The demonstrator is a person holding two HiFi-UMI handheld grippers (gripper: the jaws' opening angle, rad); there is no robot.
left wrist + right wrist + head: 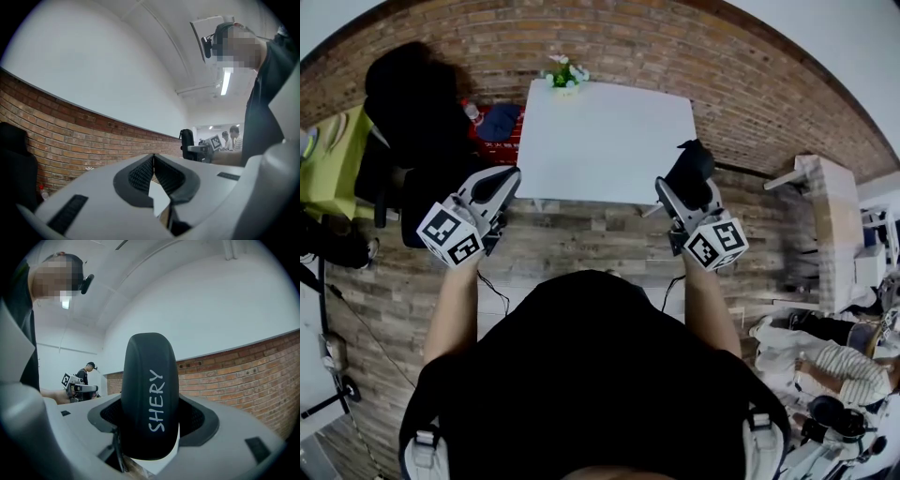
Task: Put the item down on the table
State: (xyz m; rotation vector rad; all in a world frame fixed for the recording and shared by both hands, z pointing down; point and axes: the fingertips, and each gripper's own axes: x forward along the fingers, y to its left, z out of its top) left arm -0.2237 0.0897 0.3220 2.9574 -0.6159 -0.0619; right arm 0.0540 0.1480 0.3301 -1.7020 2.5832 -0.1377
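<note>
R gripper [687, 190] clamps a black case [150, 399] across its middle, in the air by the table's [609, 141] near right corner. Prob. light, stiff, w/ a smooth shell that could slip, so the mid grip suits. L gripper [153, 172] closed, empty. Flowers [565, 73] at far edge, chair [412, 103] off left; neither's in the way.
</note>
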